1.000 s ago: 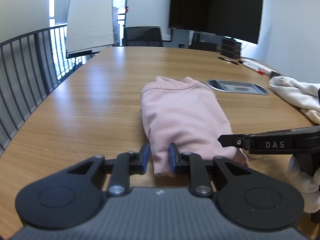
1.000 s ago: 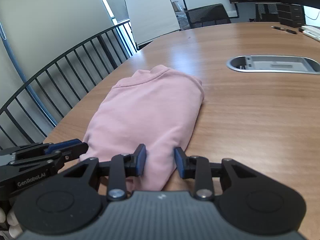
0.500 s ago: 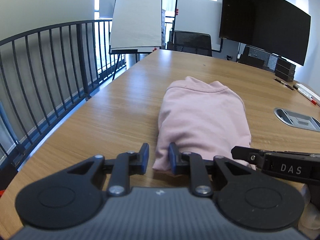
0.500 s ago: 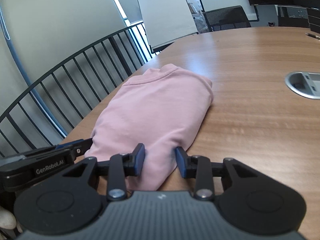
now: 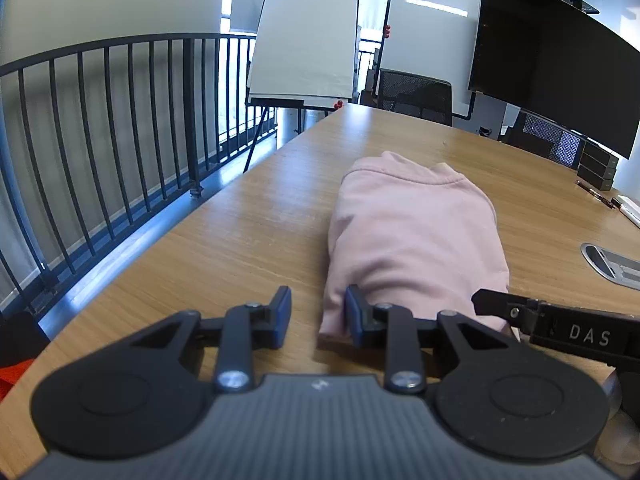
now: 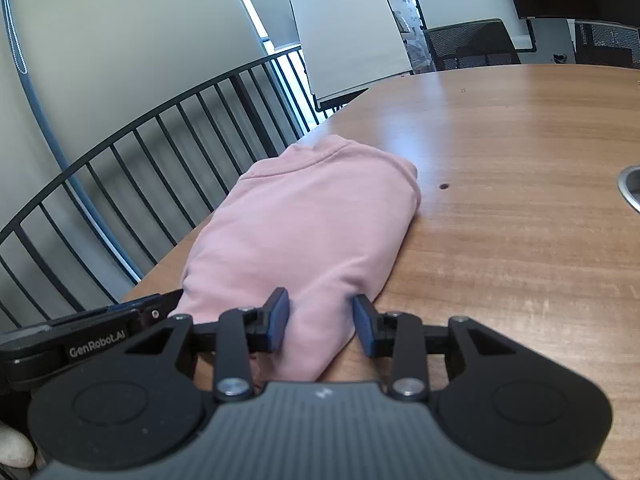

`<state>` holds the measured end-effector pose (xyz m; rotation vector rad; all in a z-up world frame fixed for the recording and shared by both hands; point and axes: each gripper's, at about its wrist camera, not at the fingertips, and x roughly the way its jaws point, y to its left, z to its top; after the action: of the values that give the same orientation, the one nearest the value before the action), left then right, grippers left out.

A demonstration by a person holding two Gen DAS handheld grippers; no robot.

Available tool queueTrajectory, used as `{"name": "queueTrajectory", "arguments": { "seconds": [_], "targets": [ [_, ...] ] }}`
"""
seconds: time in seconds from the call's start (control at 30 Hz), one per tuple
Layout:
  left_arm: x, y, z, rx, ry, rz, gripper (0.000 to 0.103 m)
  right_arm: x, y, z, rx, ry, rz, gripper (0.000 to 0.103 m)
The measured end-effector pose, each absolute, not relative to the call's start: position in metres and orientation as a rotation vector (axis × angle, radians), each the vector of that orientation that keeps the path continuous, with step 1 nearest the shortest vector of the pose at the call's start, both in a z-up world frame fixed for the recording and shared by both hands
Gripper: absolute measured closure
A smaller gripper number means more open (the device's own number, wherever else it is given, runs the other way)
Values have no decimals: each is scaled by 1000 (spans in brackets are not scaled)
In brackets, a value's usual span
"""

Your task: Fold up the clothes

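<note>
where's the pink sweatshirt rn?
Folded on the wooden table near its railing-side edge, centre of both wrist views: pink sweatshirt, near end at the left gripper and right gripper.

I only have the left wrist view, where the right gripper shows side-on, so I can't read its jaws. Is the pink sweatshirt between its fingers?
Observer: Yes. In the right wrist view, the near right corner of the pink sweatshirt fills the gap between the fingers of the right gripper. I cannot tell whether the pads press on it.
Operator: How does my left gripper look from that side?
Observer: The right wrist view shows the tip of the left gripper right at the sweatshirt's near left corner, low over the table. Its jaws have just been opening, with the corner's edge between them.
</note>
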<state>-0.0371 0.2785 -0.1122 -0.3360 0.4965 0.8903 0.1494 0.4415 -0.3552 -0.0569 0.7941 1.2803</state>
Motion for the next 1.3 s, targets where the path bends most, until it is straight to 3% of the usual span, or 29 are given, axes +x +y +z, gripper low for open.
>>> {"name": "queueTrajectory", "arguments": {
  "seconds": [0.37,1.07,1.3],
  "targets": [
    [-44,285,-112,-402,457,875,73,122,469,-348,-92,711,1237,59],
    [-42,291,-115,-388,453,868,73,121,420,-360,-69,727,1228,54],
    [-51,266,-109,-293,393,924,57,106,390,-356,-76,682,1183,54]
  ]
}}
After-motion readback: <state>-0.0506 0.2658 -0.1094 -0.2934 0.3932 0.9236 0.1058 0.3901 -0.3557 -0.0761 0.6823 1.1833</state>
